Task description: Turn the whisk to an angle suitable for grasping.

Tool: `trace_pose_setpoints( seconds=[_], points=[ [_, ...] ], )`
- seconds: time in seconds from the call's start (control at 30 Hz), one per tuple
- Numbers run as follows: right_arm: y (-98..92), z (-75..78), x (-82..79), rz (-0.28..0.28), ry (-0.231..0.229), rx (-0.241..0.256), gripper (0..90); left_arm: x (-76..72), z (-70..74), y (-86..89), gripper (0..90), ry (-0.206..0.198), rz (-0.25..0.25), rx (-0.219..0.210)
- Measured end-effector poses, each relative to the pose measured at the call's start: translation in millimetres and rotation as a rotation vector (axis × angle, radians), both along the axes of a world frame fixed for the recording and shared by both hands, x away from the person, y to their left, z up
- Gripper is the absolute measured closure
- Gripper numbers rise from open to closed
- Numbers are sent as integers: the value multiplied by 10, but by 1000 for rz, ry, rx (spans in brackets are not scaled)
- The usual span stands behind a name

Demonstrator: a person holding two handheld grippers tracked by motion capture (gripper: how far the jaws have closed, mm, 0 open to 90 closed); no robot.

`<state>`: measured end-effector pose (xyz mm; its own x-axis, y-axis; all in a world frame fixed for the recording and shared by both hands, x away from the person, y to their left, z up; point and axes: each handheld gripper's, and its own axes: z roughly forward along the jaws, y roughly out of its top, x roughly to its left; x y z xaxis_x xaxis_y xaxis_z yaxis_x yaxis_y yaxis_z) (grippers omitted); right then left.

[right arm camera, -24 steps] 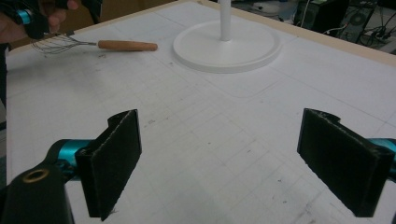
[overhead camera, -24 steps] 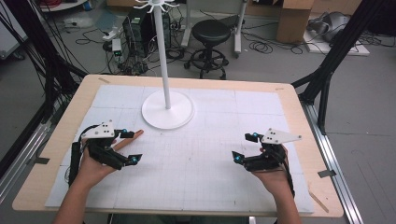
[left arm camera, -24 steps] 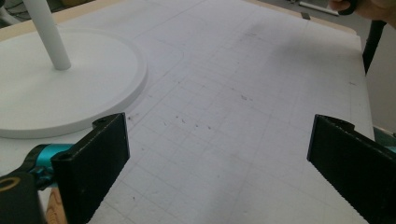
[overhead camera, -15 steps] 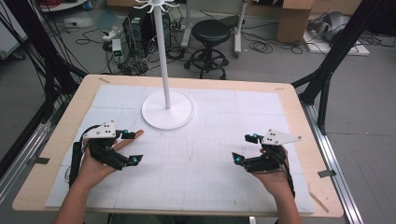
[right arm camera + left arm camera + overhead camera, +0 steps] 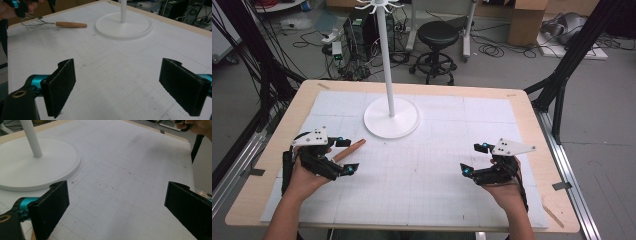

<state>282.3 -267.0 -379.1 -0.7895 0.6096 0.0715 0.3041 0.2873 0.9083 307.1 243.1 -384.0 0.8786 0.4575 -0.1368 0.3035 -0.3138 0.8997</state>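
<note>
Whisk [image 5: 53,23] is lying on the desk [image 5: 272,150] just at two o'clock of the gaping left claw [image 5: 346,156]; right claw [image 5: 474,159] is gaping too.

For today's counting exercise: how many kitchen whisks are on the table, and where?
1. The whisk lies flat on the mat at the person's left, wooden handle pointing toward the white stand, its wire end under the left gripper. The hands could hide something small.

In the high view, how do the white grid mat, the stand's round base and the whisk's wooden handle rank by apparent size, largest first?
1. white grid mat
2. stand's round base
3. whisk's wooden handle, partly hidden by the left gripper
</note>
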Motion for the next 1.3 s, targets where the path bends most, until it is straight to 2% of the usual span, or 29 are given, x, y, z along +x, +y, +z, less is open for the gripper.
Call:
trace_pose_setpoints(
  seconds=[0.1,0.47,0.63,0.87,1.0,1.1,1.2,1.3],
  points=[
    [-17,3,3,0,0,4,125,7,2,2,63,6,7,-4],
    [-29,-15,20,-1,6,3,125,69,30,9,63,24,21,24],
    [-9,-34,25,0,13,-4,126,124,31,30,63,44,46,60],
    [12,-34,32,7,15,-12,126,247,124,41,63,69,76,132],
    [-10,-32,36,1,7,-9,126,342,158,33,64,91,96,190],
    [-19,-35,36,0,10,-7,126,410,128,37,64,113,106,222],
    [-13,-46,43,3,17,-11,126,457,60,42,64,141,137,290],
    [-9,-47,45,4,16,-10,126,485,19,52,82,161,158,330]
  ],
)
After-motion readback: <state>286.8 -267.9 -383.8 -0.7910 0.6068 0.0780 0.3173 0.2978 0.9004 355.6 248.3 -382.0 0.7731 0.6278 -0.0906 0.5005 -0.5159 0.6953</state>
